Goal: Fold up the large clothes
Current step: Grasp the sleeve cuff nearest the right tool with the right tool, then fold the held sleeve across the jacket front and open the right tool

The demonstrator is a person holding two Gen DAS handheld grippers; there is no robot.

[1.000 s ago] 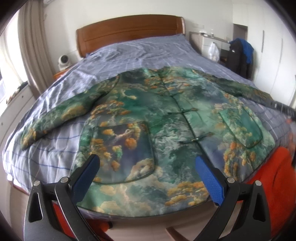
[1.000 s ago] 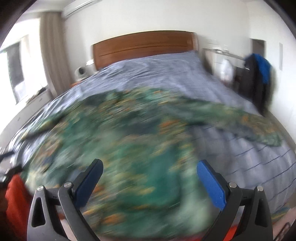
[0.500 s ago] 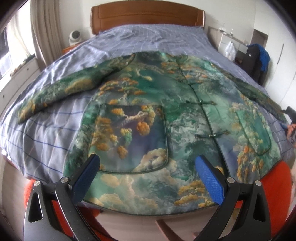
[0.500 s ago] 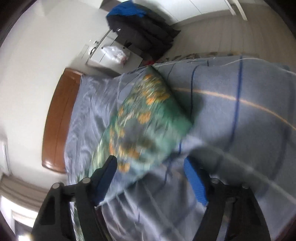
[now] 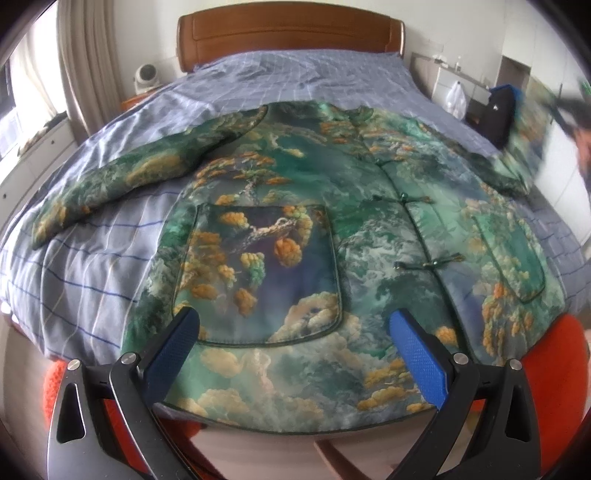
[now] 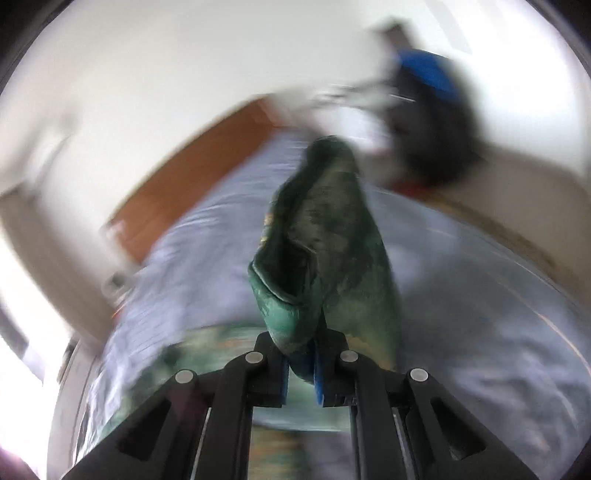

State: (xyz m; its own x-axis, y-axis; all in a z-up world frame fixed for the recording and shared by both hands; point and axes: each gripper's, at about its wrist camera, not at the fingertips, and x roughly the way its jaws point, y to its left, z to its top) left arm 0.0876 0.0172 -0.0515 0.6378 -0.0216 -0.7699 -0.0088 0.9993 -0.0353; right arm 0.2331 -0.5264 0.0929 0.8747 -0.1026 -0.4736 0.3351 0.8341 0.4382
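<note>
A green padded jacket [image 5: 303, 229] with an orange tree print lies face up on the bed, buttoned, hem at the near edge. Its left sleeve [image 5: 122, 181] lies flat and spread out. My left gripper [image 5: 295, 343] hovers open over the hem, nothing between its blue pads. In the left wrist view the right sleeve [image 5: 524, 147] is raised off the bed, blurred. The right wrist view shows my right gripper [image 6: 302, 365] shut on that sleeve's cuff [image 6: 325, 251], which stands up from the jaws.
The bed [image 5: 74, 280] has a blue-grey checked sheet and a wooden headboard [image 5: 288, 33]. Something orange [image 5: 554, 369] sits below the near bed edge. A dark and blue garment [image 5: 498, 110] hangs at the right by a white cabinet. A small round device [image 5: 146, 75] stands left of the headboard.
My right gripper swung to the right sleeve's end, closed on the cuff and lifted it. My left gripper sank a little toward the hem and stayed open.
</note>
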